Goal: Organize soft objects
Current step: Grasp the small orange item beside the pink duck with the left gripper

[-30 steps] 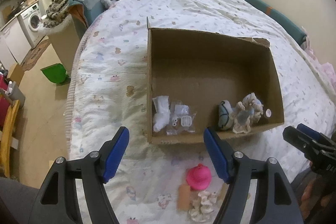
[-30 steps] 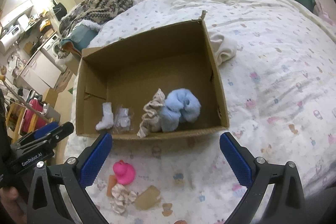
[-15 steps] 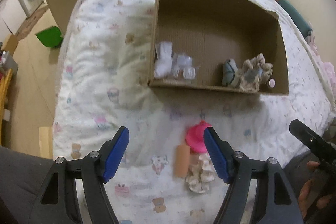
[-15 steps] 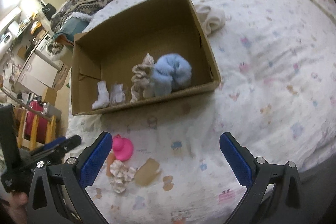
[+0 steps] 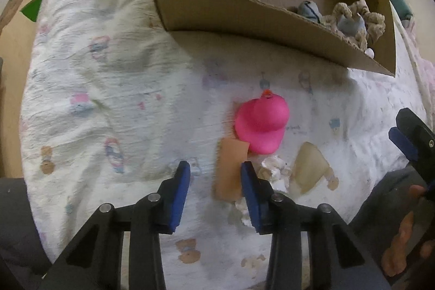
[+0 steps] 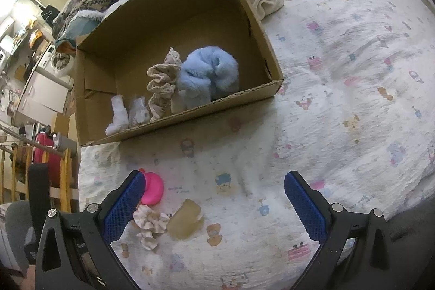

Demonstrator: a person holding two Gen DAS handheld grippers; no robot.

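Bedding with a small cartoon print (image 5: 114, 67) covers the whole work surface. We see the left claw (image 5: 214, 190) low over it, jaws parted and holding nothing; the orange pad (image 5: 231, 167) lies flat between its blue fingertips, nearer the right one. Just beyond the pad sits the pink cap (image 5: 262, 124), touching its far edge. A white scrunchie (image 5: 274, 171) lies beside the right fingertip, with a tan cloth piece (image 5: 310, 167) next to it. Farther out stands the cardboard box (image 5: 244, 15), holding a beige scrunchie (image 5: 361, 18). We see the right claw (image 6: 214, 208) spread wide and empty above the bedding, the white scrunchie beside its left fingertip. A blue fluffy item (image 6: 209, 78) rests inside the box.
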